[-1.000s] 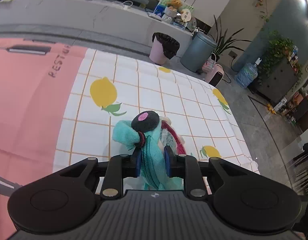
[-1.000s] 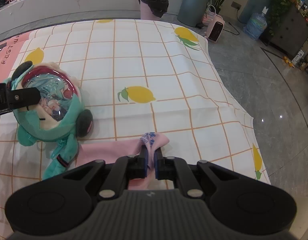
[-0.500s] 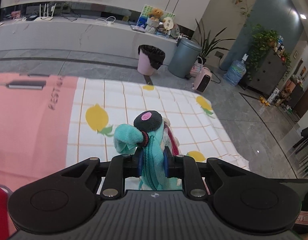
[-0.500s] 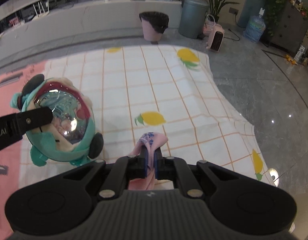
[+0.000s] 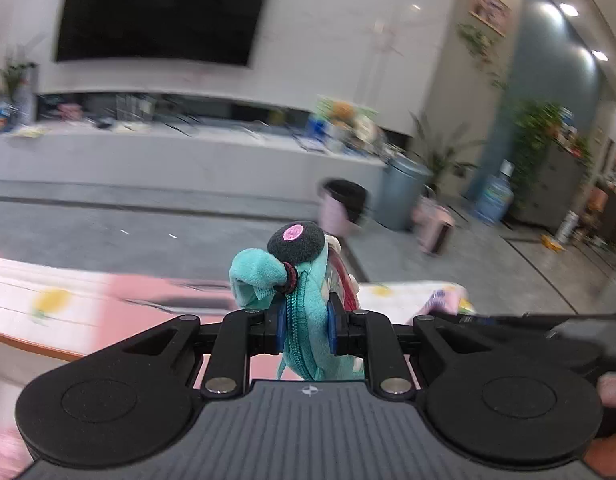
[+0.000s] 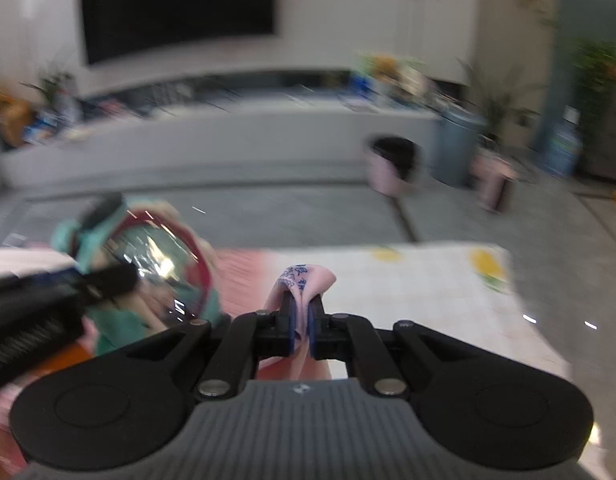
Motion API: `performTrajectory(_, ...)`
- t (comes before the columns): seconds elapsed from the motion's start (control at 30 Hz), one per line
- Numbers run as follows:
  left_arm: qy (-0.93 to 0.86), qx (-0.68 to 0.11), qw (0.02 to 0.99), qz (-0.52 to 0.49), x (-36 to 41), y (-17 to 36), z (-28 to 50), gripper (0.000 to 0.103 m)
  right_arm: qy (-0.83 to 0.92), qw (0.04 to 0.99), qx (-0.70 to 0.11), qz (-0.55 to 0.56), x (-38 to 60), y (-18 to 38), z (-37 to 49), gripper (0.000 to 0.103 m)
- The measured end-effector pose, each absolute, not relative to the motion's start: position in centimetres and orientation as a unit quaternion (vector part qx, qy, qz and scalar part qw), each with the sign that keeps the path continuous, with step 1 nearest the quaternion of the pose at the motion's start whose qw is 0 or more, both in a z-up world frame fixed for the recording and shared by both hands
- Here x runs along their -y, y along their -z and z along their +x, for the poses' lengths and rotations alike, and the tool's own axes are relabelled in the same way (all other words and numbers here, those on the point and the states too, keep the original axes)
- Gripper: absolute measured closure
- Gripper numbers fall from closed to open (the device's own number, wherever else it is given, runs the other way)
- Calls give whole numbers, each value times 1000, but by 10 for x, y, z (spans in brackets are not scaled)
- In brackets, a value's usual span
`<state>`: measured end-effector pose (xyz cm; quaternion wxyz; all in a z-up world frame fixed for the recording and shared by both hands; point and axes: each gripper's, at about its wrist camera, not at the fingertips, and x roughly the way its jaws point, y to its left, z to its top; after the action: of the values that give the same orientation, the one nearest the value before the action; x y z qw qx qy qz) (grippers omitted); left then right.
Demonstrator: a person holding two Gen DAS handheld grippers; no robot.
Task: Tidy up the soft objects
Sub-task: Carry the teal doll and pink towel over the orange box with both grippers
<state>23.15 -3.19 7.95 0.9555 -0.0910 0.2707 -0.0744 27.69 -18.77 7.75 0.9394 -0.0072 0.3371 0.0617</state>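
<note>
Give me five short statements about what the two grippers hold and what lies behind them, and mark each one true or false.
1. The left gripper is shut on the teal plush pouch. True.
2. The right gripper is open with nothing between its fingers. False: it is shut on a pink cloth with blue print.
3. The pouch has a dark round ear with a pink spot on it. True.
4. The pink bin on the floor stands right of the grey bin. False: it stands to the left of it.
5. A large dark screen hangs on the far wall. True.
</note>
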Motion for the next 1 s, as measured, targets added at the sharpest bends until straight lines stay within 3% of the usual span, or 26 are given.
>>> performTrajectory(0.2,-14,-258,961,-102,-68,-90,196,82,-192,936,-295,25,76,-118,249,100)
performTrajectory(0.37,-64,-275,952,-118,-125,-72,175,82,-271,913,-306,6,-2,-118,232,100)
performTrajectory(0.87,-103,-375,917,-89,-177,19,153,80,-260,857,-431,-113,-95,12,244,100)
performTrajectory(1.0,-114,-375,919,-52,-171,19,155,70,-248,856,-434,-129,-91,27,239,99)
